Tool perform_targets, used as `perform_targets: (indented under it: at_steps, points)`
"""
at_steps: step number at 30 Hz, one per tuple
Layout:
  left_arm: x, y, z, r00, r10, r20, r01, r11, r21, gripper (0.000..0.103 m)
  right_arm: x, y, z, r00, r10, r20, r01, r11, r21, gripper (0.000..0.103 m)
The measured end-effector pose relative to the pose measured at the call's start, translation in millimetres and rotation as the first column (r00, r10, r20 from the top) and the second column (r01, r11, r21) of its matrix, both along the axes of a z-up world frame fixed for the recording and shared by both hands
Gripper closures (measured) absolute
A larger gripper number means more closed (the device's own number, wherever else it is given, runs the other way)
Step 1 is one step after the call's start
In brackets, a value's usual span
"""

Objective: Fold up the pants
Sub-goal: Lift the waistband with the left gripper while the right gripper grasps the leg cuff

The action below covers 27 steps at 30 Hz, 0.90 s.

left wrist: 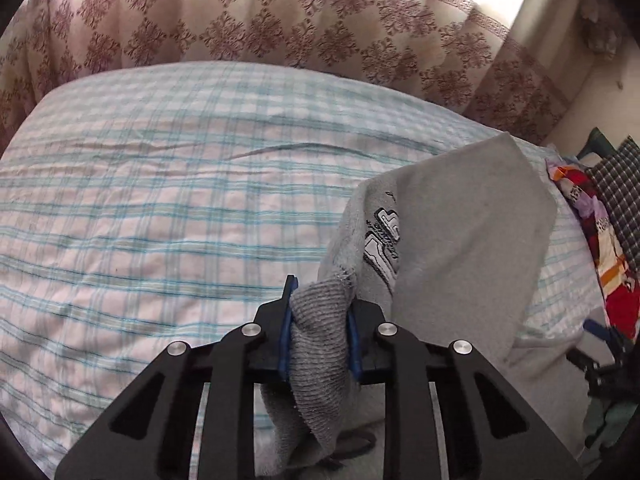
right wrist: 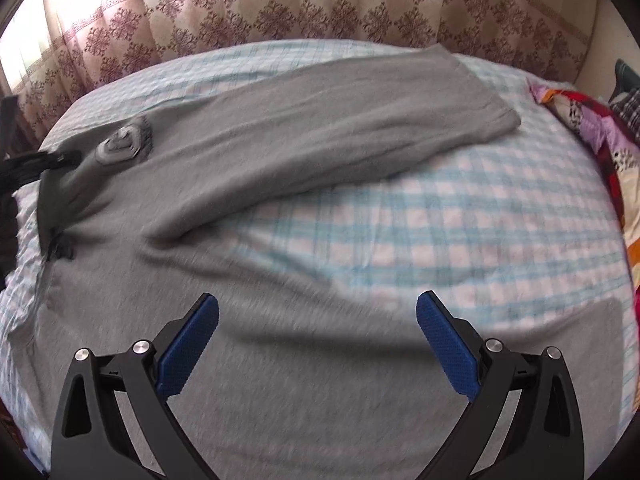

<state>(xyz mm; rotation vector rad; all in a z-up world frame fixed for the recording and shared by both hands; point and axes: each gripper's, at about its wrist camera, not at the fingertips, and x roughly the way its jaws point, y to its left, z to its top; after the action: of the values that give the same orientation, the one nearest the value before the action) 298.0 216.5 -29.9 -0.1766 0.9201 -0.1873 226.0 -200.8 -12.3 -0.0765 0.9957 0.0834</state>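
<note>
Grey sweatpants [right wrist: 280, 168] lie spread on the bed, one leg stretching to the far right, the other running under my right gripper. A grey-and-white logo patch [right wrist: 120, 146] sits near the waist at the left. My right gripper [right wrist: 318, 328] is open and empty just above the near leg. My left gripper [left wrist: 320, 320] is shut on the ribbed waistband [left wrist: 320, 344] of the pants [left wrist: 460, 240] and lifts it, so the fabric drapes to the right. The left gripper also shows at the left edge of the right wrist view [right wrist: 36, 162].
The bed carries a blue-and-white plaid sheet [left wrist: 160, 220], also seen in the right wrist view [right wrist: 460, 220]. A patterned curtain [right wrist: 320, 0] hangs behind the bed. Colourful bedding [right wrist: 600, 132] and a dark checked cloth [left wrist: 620, 196] are piled at the right edge.
</note>
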Motion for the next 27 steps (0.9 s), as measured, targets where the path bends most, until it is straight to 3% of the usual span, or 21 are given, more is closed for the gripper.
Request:
perform_targets:
  at_steps: [5,14,22,27]
  points:
    - [-37,-31,26,0.994,-0.088,0.071,0.087,0.996,0.015,0.082,43,-16,13,0.997,-0.032,0.071,0.036,0.998,-0.044,0.005]
    - [-100,-50,32,0.980,-0.180,0.084,0.182,0.983,-0.028,0.082,148,-48,38,0.985,-0.123,0.120,0.126,0.992,-0.015,0.005]
    - [-140,-70,25,0.963,-0.265,0.055,0.266,0.964,-0.020,0.082,272,-102,32,0.961,-0.274,0.032,0.269,0.956,0.119,0.005]
    - [-152,-73,18,0.960,-0.280,0.027,0.281,0.959,-0.040,0.082,320,-119,23,0.942,-0.334,-0.017,0.331,0.924,0.192,0.005]
